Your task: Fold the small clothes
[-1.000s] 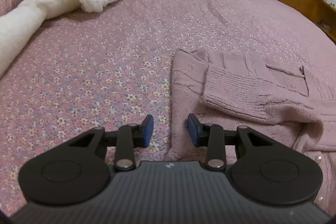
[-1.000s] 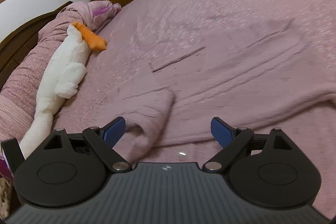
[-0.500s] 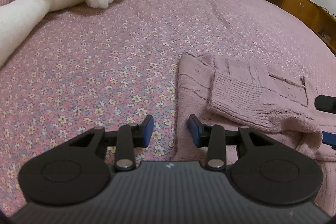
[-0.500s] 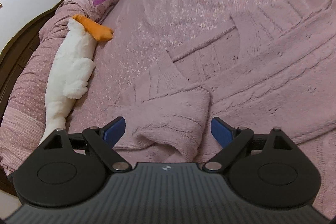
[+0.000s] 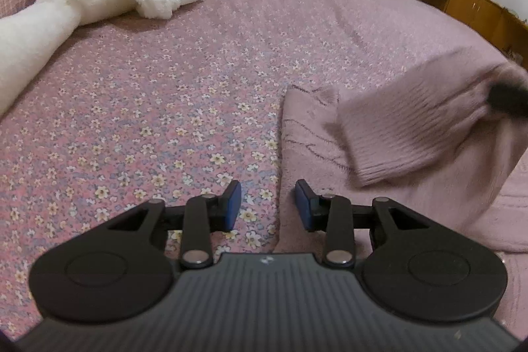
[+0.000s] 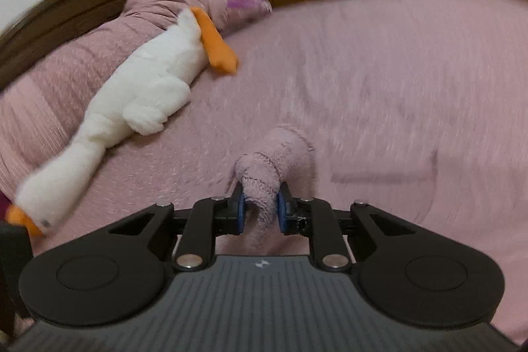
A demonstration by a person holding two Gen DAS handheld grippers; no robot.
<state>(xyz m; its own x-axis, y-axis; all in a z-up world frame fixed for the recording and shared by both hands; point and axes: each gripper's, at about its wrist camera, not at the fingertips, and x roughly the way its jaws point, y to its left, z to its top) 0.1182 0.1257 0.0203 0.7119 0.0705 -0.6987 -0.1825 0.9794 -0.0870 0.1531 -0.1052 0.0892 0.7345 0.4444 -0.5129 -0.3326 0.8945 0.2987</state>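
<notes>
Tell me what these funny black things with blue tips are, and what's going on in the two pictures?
They are two grabbing tools, one in each of a person's hands. Each has a camera looking forward along its jaws, so each picture is that tool's own view. They are over a bed with a pink flowery bedspread, where a white plush goose with an orange beak lies. The job is folding a fuzzy pink knitted sweater. The right gripper has pinched the sweater's ribbed sleeve and holds it up off the bed. The left gripper is open, holding nothing, beside the sweater's edge.
</notes>
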